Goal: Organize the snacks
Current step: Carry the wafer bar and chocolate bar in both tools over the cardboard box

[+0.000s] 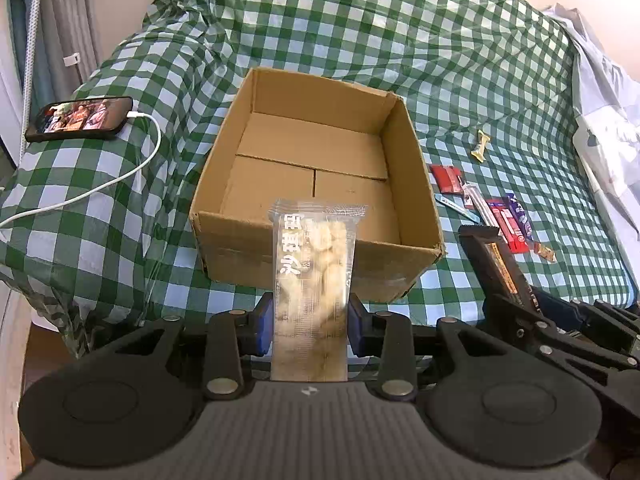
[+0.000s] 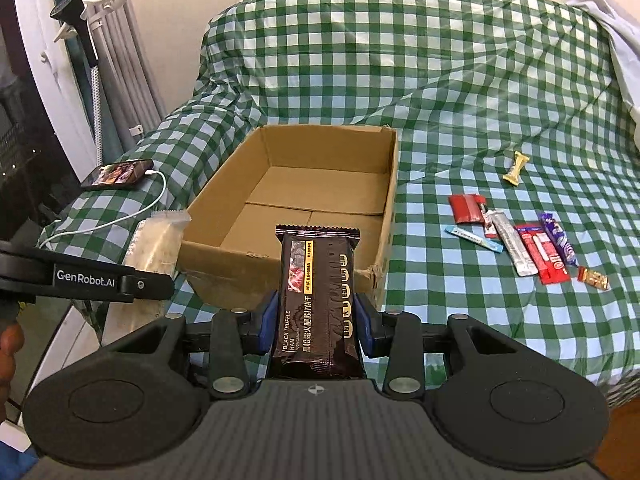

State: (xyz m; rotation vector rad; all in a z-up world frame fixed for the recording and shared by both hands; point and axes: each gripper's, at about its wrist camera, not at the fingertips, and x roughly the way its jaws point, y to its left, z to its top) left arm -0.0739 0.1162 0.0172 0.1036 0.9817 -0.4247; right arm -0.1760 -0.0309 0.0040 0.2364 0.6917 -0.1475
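Through my left camera, my left tongs (image 1: 310, 320) are clenched on a clear pack of pale biscuits (image 1: 312, 276), and the empty cardboard box (image 1: 248, 248) sits just ahead of the tips. I should carry the pack over the near wall before letting go.

Through my right camera, my right tongs (image 2: 316, 320) grasp a dark cracker pack (image 2: 318, 300), with the box straight ahead and loose snacks (image 2: 524, 240) off to the right. I'd drop this one beside the first, flat.

Bed with green-white checked cover (image 2: 440, 80). On it: open cardboard box (image 2: 384, 200) centre frame, phone (image 2: 118, 174) with white cable (image 2: 120, 220) at left, loose snack packets (image 2: 524, 240) at right, yellow candy (image 2: 515, 167) above them.
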